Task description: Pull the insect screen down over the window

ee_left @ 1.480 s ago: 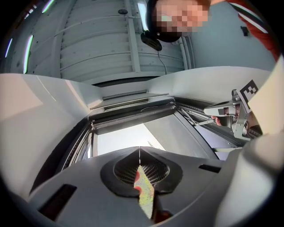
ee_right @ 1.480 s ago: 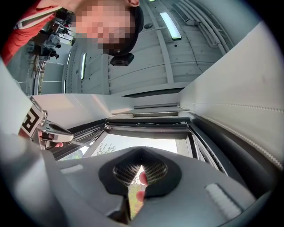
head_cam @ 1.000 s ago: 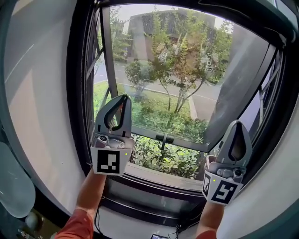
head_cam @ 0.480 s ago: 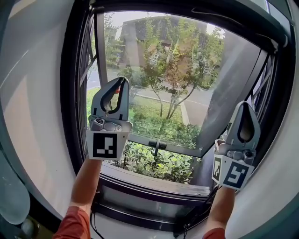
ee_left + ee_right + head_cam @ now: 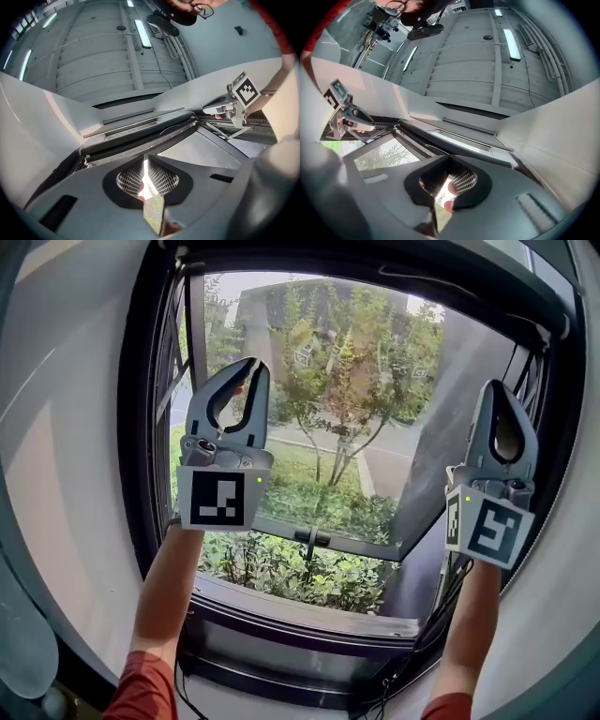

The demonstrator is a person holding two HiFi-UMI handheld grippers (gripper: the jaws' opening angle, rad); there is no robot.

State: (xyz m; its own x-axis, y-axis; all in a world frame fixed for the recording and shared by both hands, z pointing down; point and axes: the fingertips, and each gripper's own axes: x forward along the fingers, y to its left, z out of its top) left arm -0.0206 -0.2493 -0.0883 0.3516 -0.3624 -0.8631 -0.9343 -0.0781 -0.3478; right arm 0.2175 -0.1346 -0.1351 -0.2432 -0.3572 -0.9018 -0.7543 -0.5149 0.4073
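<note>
The window opening (image 5: 347, 427) shows trees and a road with no mesh across it. A dark rail (image 5: 394, 279) runs along the top of the frame, where the screen's housing appears to be; it also shows as a dark rail (image 5: 140, 131) in the left gripper view. My left gripper (image 5: 253, 369) is raised in front of the glass at the left, jaws shut and empty. At the right side of the frame my right gripper (image 5: 503, 388) is held just as high, shut with nothing in it. Both point up toward the rail and are below it.
The sash (image 5: 450, 427) is swung outward at the right, with a handle (image 5: 312, 538) on its lower bar. White reveal walls (image 5: 66, 474) flank the window. Cables (image 5: 375, 690) hang below the sill. Ceiling lights (image 5: 140, 33) are overhead.
Both grippers have risen from sill height to the upper half of the window. The head view has tilted up a little. The jaws stay shut.
</note>
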